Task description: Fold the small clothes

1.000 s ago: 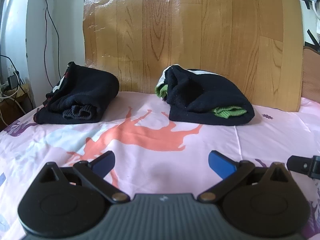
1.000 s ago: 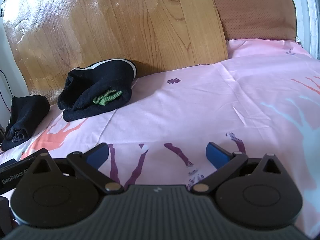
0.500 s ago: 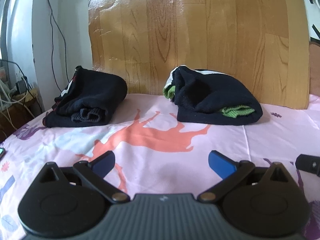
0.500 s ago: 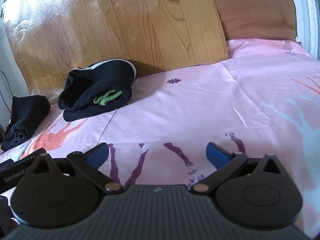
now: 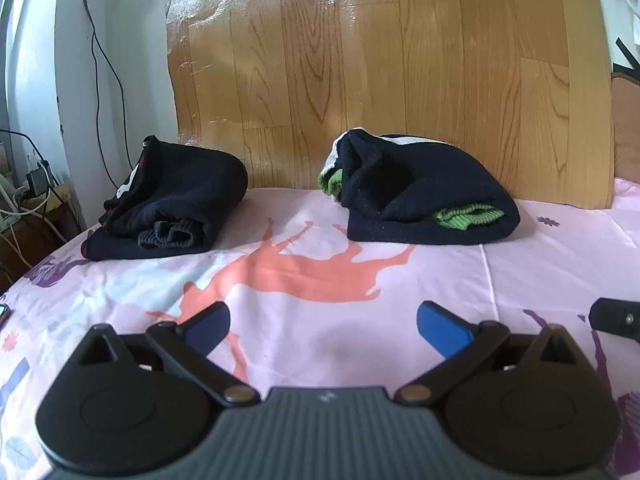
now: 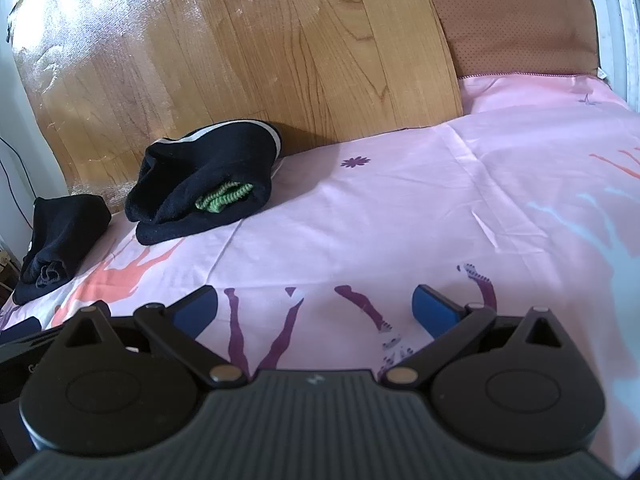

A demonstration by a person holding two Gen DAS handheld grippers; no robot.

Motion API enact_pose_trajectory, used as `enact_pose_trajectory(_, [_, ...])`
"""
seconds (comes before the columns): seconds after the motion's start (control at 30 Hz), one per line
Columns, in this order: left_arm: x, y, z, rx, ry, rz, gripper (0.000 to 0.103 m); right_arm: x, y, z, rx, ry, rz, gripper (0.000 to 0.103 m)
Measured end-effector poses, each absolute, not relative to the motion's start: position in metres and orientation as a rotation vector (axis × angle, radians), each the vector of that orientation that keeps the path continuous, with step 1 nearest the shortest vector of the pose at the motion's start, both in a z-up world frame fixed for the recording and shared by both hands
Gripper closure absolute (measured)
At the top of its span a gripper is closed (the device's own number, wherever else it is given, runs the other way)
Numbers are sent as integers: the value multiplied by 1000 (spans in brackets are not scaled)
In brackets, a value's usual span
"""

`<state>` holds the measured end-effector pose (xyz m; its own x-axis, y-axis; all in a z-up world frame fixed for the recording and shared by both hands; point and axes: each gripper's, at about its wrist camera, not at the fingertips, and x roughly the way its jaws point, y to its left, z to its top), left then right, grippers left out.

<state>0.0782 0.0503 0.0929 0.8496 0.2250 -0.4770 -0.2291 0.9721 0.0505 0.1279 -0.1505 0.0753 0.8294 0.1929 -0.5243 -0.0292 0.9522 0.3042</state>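
Note:
Two folded black garments lie on the pink bed sheet (image 5: 320, 280) by the wooden headboard. The left one (image 5: 176, 208) has red and white trim and also shows in the right wrist view (image 6: 60, 240). The right one (image 5: 424, 200) has green cuffs and a white stripe; it shows in the right wrist view (image 6: 204, 192) too. My left gripper (image 5: 323, 324) is open and empty, low over the sheet in front of both garments. My right gripper (image 6: 316, 308) is open and empty over the sheet, right of the garments.
A wooden board (image 5: 380, 80) stands behind the garments. A brown cushion (image 6: 516, 24) leans at the far right. Cables and a plug (image 5: 36, 184) hang by the white wall at the left. The other gripper's edge (image 5: 616, 318) shows at the right.
The left wrist view has swung slightly left and risen, so both garments sit further right and lower in frame. The right gripper has not moved. Both stay open.

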Motion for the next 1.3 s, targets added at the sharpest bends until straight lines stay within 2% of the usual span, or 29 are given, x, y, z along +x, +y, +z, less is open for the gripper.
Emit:
enact_pose_trajectory(0.3, [76,47,94,7,478,214,0,128,-151,75,286,582,118,0])
enact_pose_trajectory(1.3, [84,52,90,-30,565,214,0,128,-150,75,281,581,117,0])
